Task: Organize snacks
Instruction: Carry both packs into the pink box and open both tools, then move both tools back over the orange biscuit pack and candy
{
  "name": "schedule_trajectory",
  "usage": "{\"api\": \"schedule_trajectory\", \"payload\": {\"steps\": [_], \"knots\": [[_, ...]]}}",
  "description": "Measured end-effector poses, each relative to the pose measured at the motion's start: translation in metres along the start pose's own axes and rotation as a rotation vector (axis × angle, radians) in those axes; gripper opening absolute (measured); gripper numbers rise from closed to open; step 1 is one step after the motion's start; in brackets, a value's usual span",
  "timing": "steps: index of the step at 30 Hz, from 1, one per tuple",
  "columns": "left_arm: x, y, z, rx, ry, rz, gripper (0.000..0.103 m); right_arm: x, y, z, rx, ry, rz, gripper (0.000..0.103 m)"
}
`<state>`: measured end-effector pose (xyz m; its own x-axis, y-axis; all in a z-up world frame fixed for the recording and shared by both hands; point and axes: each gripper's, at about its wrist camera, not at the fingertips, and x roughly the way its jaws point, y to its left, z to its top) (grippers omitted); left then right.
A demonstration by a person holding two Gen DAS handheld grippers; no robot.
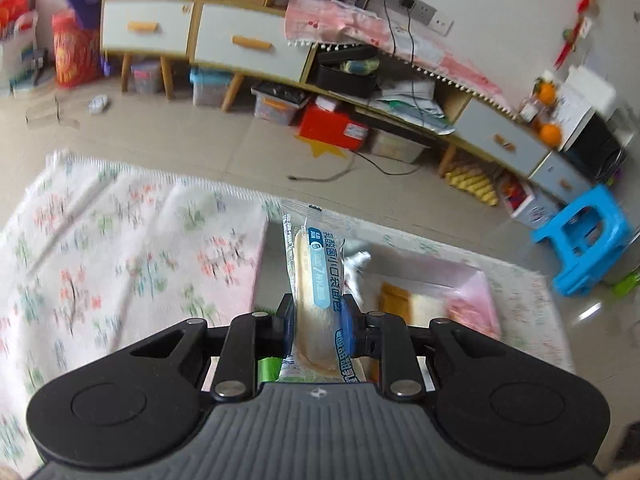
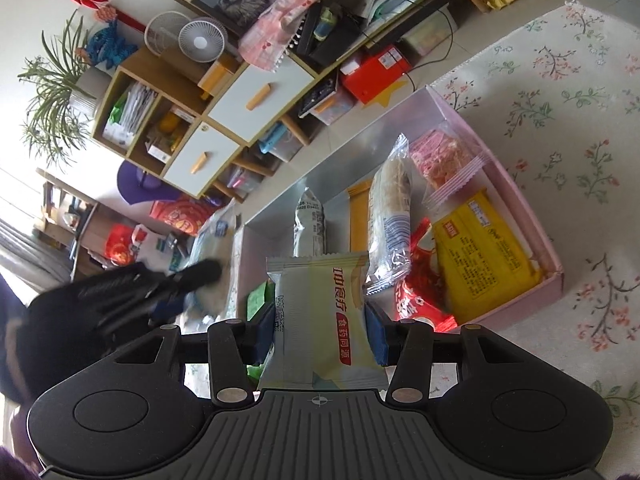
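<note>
My left gripper (image 1: pixel 316 320) is shut on a clear-wrapped bread roll with a blue label (image 1: pixel 312 280), which it holds upright above the flowered cloth. A pink box (image 1: pixel 476 280) lies just ahead and to its right. My right gripper (image 2: pixel 326 328) is shut on a pale yellow-green snack packet with a red label (image 2: pixel 320 320), held over the near end of the pink box (image 2: pixel 532 216). Inside the box lie a yellow packet (image 2: pixel 484 252), a red packet (image 2: pixel 416 296), a pink wafer bag (image 2: pixel 444 160), a clear cracker sleeve (image 2: pixel 390 216) and a grey packet (image 2: pixel 310 220). The left gripper (image 2: pixel 176 288) shows blurred at the left of the right wrist view.
A flowered cloth (image 1: pixel 120 248) covers the table. Beyond the table are a low cabinet with white drawers (image 1: pixel 240 40), storage bins on the floor, a red box (image 1: pixel 332 126) and a blue stool (image 1: pixel 588 240). A green packet (image 2: pixel 256 298) lies by the box's near corner.
</note>
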<state>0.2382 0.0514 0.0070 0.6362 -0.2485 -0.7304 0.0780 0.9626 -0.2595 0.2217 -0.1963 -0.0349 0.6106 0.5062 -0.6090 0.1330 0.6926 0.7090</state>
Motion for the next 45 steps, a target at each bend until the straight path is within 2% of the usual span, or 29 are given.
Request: {"api": "schedule_trajectory", "payload": {"steps": [5,10,19,23,26,27,28,30,32,35,36,37,39,42,45], "knots": [[0.013,-0.004,0.000,0.129,-0.106,0.023,0.021,0.004,-0.001,0.000,-0.015,0.001,-0.011,0.047],[0.030,0.003,-0.002,0.146,-0.128,0.027,0.021,0.007,-0.005,-0.001,0.001,-0.010,-0.014,0.047],[0.033,0.005,-0.010,0.214,-0.163,0.005,0.021,0.011,-0.009,0.002,0.006,-0.024,-0.014,0.047],[0.038,0.000,-0.012,0.269,-0.138,0.034,0.022,0.011,-0.009,0.001,0.013,-0.022,-0.015,0.049],[0.033,-0.001,-0.012,0.272,-0.136,0.037,0.028,0.010,-0.008,0.003,0.004,-0.020,-0.015,0.054],[0.032,-0.001,-0.011,0.267,-0.136,0.038,0.031,0.009,-0.007,0.004,0.009,-0.017,-0.011,0.059],[0.031,0.000,-0.011,0.262,-0.133,0.032,0.032,0.009,-0.007,0.005,0.022,-0.010,-0.003,0.069],[0.029,0.001,-0.010,0.250,-0.124,0.027,0.035,0.007,-0.009,0.007,0.054,0.001,0.020,0.078],[0.025,0.000,-0.010,0.243,-0.119,0.025,0.039,0.003,-0.009,0.010,0.067,-0.001,0.033,0.078],[0.018,-0.003,-0.014,0.225,-0.126,0.012,0.053,-0.007,-0.009,0.014,0.070,-0.021,0.046,0.079],[0.015,-0.004,-0.015,0.217,-0.129,0.020,0.062,-0.010,-0.009,0.015,0.073,-0.028,0.051,0.079],[0.011,-0.005,-0.017,0.208,-0.135,0.030,0.065,-0.013,-0.009,0.015,0.076,-0.034,0.054,0.079],[0.001,-0.006,-0.019,0.191,-0.141,0.034,0.066,-0.020,-0.009,0.016,0.082,-0.043,0.064,0.080],[-0.015,-0.003,-0.023,0.158,-0.149,0.036,0.073,-0.027,-0.005,0.017,0.068,-0.035,0.070,0.080],[-0.028,0.002,-0.027,0.145,-0.129,0.071,0.082,-0.038,0.002,0.017,0.019,-0.036,0.054,0.081]]}}
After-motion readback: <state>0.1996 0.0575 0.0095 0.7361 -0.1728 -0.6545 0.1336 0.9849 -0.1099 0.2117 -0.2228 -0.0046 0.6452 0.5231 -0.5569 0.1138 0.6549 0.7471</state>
